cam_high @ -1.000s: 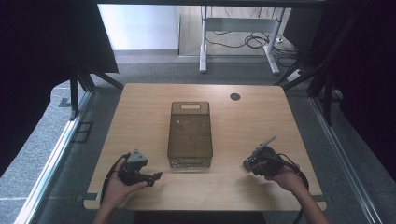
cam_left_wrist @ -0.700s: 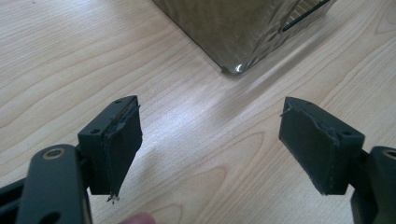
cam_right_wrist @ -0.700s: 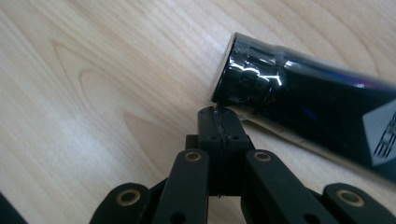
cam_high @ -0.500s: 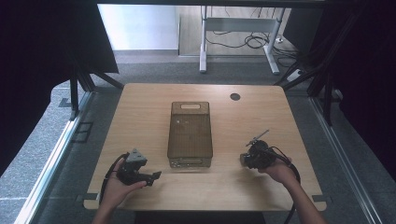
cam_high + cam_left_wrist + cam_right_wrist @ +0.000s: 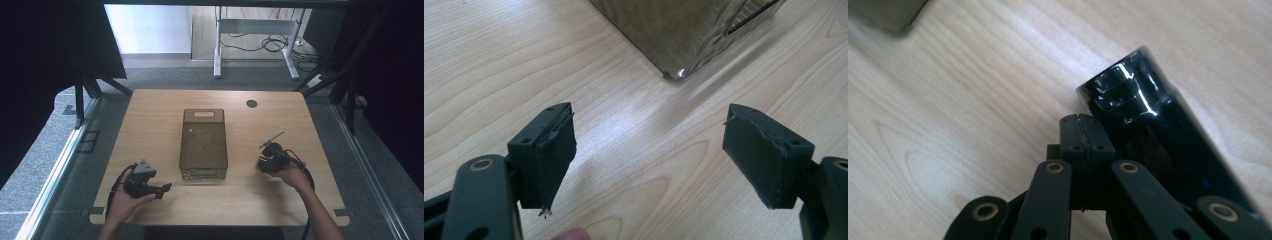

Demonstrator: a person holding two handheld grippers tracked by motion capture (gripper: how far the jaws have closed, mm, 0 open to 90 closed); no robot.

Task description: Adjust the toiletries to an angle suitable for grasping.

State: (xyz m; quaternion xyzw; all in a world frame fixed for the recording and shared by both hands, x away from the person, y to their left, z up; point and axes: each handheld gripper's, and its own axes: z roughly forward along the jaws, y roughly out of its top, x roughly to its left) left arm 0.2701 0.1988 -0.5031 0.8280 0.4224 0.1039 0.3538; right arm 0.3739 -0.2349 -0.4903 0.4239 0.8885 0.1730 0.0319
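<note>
Two hand-held grippers, left hand-held gripper (image 5: 649,150) agape, right hand-held gripper (image 5: 1083,131) seemingly closed

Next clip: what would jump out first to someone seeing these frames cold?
The tinted see-through box lying lengthwise at the middle of the wooden table. Then the two hand-held tools near the front edge: the left gripper with jaws spread wide toward the box's corner, and the right gripper pressed shut beside a glossy black cylinder.

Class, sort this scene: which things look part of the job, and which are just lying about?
Likely the job: brown plastic bin; left tongs, open; right tongs, shut, empty.
Just about: table's cable hole; desk frame and cables on the floor behind.
</note>
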